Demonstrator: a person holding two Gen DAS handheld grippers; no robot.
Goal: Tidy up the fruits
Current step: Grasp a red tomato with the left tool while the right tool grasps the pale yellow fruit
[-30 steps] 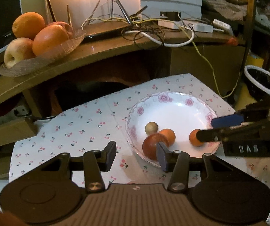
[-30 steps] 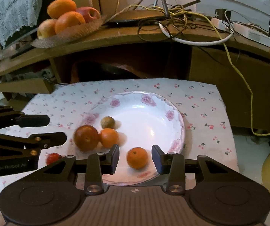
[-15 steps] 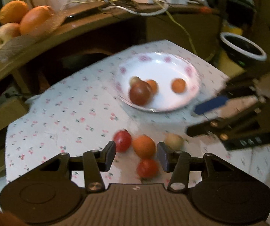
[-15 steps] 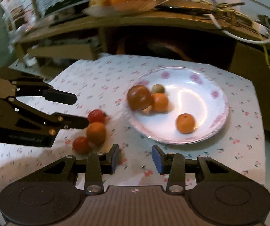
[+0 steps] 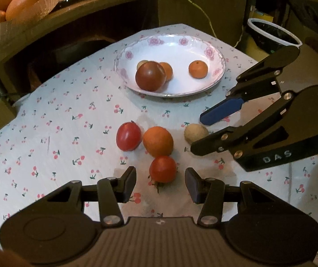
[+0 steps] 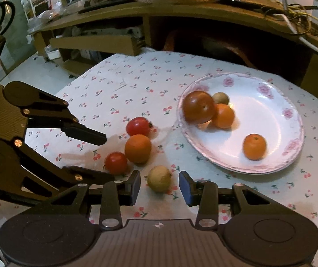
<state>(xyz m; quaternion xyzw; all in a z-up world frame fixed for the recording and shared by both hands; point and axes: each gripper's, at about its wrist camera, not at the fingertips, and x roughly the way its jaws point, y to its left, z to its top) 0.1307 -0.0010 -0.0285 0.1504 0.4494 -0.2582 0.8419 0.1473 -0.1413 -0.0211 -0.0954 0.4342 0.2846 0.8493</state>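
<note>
Red tomato (image 5: 162, 169) now sits between the open, empty left tongs (image 5: 160, 183) and a pale fruit (image 6: 159, 178) between the open, empty right tongs (image 6: 159, 188), both having pulled back from the plate (image 5: 216, 55) toward loose fruit on the tabletop (image 5: 47, 120), pickups likely next.

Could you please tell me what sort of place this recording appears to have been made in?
Most likely a lived-in home room, not a lab. A low table wears a cherry-print tablecloth with a floral plate of fruit, and behind it a wooden shelf carries a fruit dish and tangled cables.
</note>
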